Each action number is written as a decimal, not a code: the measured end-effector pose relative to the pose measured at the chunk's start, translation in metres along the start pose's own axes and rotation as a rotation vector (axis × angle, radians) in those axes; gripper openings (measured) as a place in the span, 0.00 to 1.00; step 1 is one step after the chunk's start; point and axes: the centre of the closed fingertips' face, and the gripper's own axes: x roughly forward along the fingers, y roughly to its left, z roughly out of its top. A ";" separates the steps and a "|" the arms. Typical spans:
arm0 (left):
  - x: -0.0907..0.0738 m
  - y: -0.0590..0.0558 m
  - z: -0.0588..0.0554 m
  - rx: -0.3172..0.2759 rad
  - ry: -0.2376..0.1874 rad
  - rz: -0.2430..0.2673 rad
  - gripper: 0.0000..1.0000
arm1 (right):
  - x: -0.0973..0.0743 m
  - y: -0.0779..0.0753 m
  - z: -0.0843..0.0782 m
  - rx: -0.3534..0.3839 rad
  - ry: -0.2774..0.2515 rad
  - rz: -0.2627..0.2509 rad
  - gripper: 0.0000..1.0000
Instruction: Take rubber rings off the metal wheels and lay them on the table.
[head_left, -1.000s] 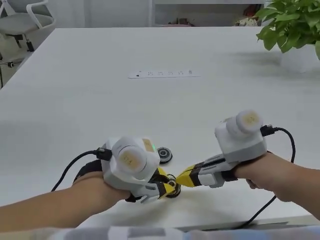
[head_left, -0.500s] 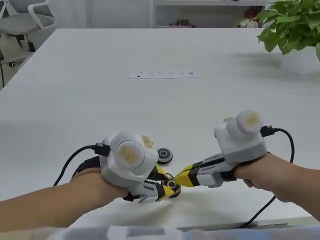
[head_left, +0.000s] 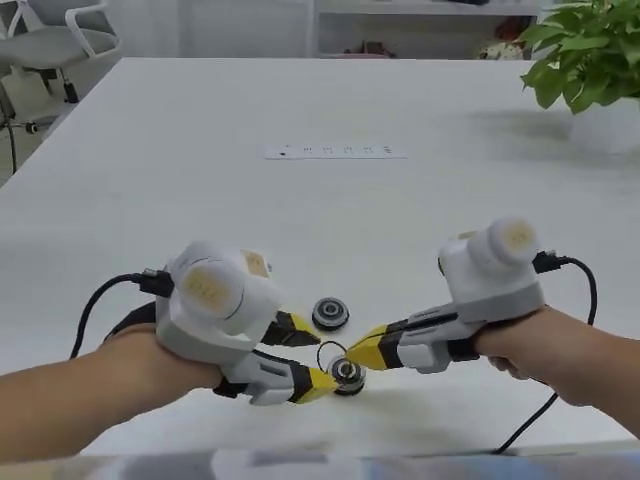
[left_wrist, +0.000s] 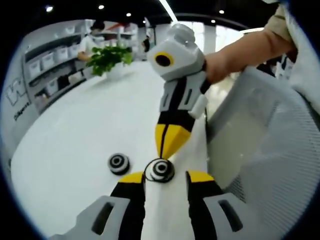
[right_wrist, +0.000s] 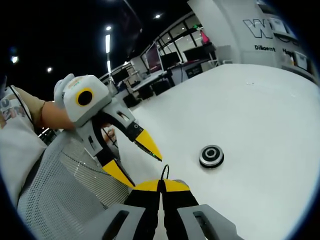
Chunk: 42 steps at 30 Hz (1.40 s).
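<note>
My right gripper (head_left: 353, 358) (right_wrist: 161, 182) is shut on a thin black rubber ring (head_left: 328, 349) (right_wrist: 165, 172), whose loop stands up from the jaw tips. Just below it a metal wheel (head_left: 347, 374) (left_wrist: 160, 170) lies on the white table (head_left: 300, 220), between the spread jaws of my left gripper (head_left: 326, 357) (left_wrist: 165, 176), which is open. Whether the ring still hooks that wheel I cannot tell. A second wheel with its dark ring (head_left: 330, 313) (left_wrist: 119, 163) (right_wrist: 211, 156) lies flat a little farther in. In the right gripper view the left gripper (right_wrist: 140, 150) comes in from the left.
A white power strip (head_left: 335, 152) lies mid-table. A potted plant (head_left: 590, 50) stands at the far right corner and an office chair (head_left: 60, 35) beyond the far left edge. Cables trail from both grippers over the near table edge (head_left: 330, 445).
The left gripper, which held the near wheel before, has opened and drawn back to the left. The ring now loops up from the right gripper's tips.
</note>
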 end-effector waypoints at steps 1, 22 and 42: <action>-0.003 0.001 0.000 -0.001 -0.004 0.002 0.36 | 0.000 0.001 0.002 0.002 -0.004 0.002 0.00; -0.059 0.025 -0.020 -0.102 -0.045 0.105 0.55 | 0.030 0.010 0.029 -0.033 -0.002 0.051 0.00; -0.081 0.034 -0.035 -0.154 -0.048 0.171 0.56 | 0.062 0.017 0.025 -0.113 0.067 0.085 0.01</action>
